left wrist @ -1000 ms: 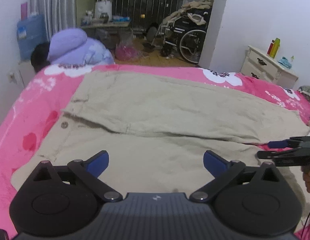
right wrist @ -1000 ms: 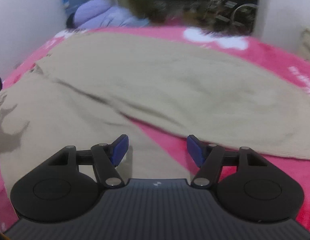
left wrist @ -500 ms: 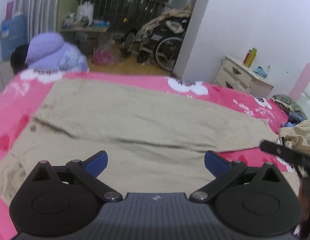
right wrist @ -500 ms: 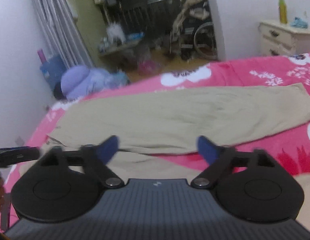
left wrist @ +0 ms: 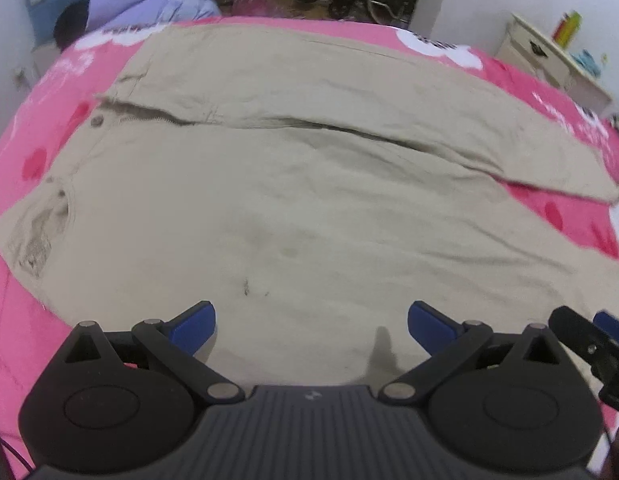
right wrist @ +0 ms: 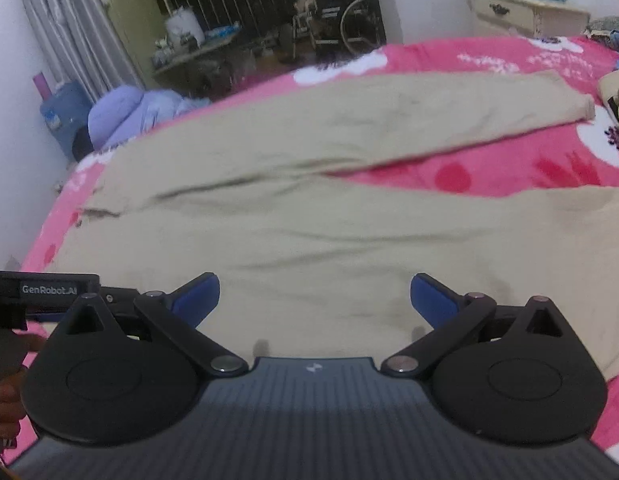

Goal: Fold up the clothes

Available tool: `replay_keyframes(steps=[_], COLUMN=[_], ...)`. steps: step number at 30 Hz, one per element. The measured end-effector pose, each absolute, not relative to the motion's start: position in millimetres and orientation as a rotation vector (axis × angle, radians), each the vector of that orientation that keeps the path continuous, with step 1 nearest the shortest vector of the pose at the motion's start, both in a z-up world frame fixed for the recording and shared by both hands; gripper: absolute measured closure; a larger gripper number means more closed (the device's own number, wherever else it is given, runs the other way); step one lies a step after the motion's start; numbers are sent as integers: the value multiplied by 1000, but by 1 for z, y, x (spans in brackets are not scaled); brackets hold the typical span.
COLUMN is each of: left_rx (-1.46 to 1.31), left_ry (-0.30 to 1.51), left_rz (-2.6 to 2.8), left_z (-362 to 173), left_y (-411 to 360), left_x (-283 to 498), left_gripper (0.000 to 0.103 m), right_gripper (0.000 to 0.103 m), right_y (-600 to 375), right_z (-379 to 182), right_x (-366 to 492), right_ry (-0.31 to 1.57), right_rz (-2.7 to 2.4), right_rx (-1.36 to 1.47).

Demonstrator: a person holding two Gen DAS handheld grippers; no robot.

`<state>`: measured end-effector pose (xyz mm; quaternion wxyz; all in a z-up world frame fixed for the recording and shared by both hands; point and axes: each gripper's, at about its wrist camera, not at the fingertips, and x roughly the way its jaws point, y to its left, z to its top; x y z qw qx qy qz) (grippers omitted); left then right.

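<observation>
Lying spread flat across a bright pink bedspread printed with white and red flowers (left wrist: pixel 569 216), a pair of beige cotton trousers (left wrist: pixel 293 184) fills most of both views, its weave matte, softly creased and marked by a few faint dark smudges near the near edge. In the left wrist view the waistband sits at the left, with a round dull metal button (left wrist: pixel 96 121) and a short zip line just beside it, and a worn, greyish pocket patch at the near left; the two legs run off to the right, parting in a narrow wedge of pink at the far right. The left gripper (left wrist: pixel 311 320) hangs low over the nearer leg with its blue-padded black fingers spread wide, released and gripping nothing. The right gripper (right wrist: pixel 314 294) is likewise held over the nearer leg, jaws wide apart and empty; from its view the farther leg (right wrist: pixel 349 132) stretches to a hemmed cuff at the far right. Part of the right gripper's black body shows at the near right edge of the left view. Beyond the far left corner of the bed lies a puffy lilac quilted jacket (right wrist: pixel 121 116), and against the far right wall stands a cream-painted wooden nightstand (right wrist: pixel 521 10).
</observation>
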<state>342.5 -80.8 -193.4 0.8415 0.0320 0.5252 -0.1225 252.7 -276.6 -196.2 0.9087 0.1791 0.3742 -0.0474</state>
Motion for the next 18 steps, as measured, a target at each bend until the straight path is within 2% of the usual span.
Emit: replay_keyframes(steps=[18], left_rx=[144], left_ry=[1123], left_rz=[-246], left_z=[-203], left_y=[-89], left_x=[343], left_gripper=[0], right_gripper=[1], right_y=[-270], right_z=[-203], right_x=[240], right_ry=[820], right_rz=[-85], right_rx=[302])
